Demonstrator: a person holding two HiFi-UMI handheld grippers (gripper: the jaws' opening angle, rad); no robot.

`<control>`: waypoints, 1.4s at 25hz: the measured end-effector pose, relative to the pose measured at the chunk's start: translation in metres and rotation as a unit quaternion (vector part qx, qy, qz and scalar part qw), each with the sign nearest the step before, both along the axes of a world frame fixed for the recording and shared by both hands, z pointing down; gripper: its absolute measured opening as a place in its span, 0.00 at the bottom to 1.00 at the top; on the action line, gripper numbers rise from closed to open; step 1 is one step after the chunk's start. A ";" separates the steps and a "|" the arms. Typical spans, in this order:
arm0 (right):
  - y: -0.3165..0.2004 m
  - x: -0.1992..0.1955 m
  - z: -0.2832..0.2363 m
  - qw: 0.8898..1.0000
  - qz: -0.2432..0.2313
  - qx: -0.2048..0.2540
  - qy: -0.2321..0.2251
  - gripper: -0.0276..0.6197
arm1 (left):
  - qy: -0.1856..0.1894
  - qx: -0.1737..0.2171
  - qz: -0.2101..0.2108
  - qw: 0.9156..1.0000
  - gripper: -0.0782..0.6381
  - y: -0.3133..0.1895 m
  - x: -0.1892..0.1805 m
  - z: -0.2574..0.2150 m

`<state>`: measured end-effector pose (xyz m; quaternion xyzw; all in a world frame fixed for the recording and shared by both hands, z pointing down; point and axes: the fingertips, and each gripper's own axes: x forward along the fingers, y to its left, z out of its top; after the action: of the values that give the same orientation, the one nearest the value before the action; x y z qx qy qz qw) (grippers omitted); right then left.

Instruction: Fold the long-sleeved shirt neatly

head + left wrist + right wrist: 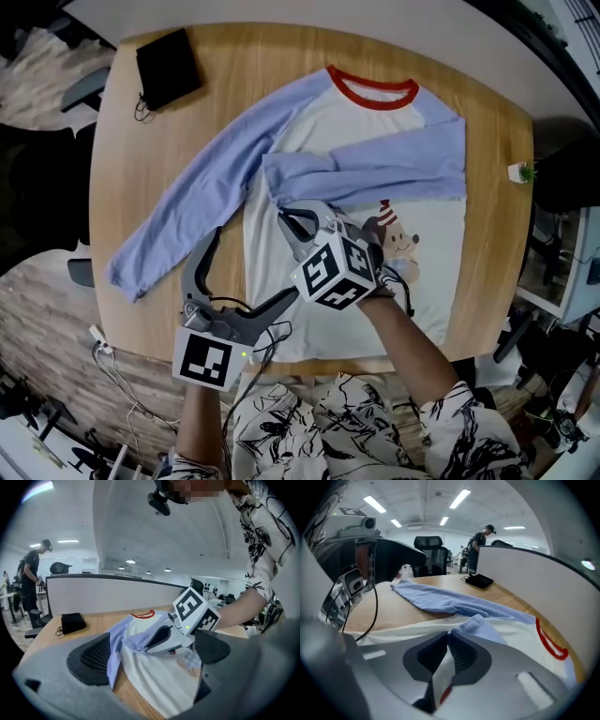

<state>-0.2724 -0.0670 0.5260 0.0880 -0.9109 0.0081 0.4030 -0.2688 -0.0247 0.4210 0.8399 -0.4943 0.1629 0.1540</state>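
With jaws wide apart, the left gripper (151, 657) faces the shirt (157, 679) on the table (96, 619), the right gripper (146, 647) tip-down on its blue sleeve (133, 637), a black pouch (73, 622) near the far left edge

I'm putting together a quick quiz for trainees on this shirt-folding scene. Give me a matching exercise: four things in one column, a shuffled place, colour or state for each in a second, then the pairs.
1 collar
2 black pouch
3 left gripper
4 right gripper

A jaws apart
B on the bare table, off the shirt
C red
D shut on the folded sleeve at its cuff

Pairs: 1-C, 2-B, 3-A, 4-D
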 end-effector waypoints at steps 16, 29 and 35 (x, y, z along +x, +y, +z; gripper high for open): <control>0.091 -0.162 -0.069 0.979 -0.156 -0.071 -0.111 0.40 | -0.051 -0.099 -0.192 0.975 0.89 0.140 -0.201 0.028; 0.207 -0.345 0.015 0.883 -0.463 -0.065 0.038 0.34 | -0.077 -0.180 -0.228 0.954 0.58 0.203 -0.269 0.135; 0.213 -0.354 0.033 0.863 -0.494 -0.064 0.077 0.06 | -0.082 -0.169 -0.251 0.950 0.14 0.196 -0.276 0.138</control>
<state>-0.6261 0.1457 0.5587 -0.3996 -0.7985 -0.1409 0.4276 -0.5447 0.1712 0.5594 0.6342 -0.6652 0.2684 0.2885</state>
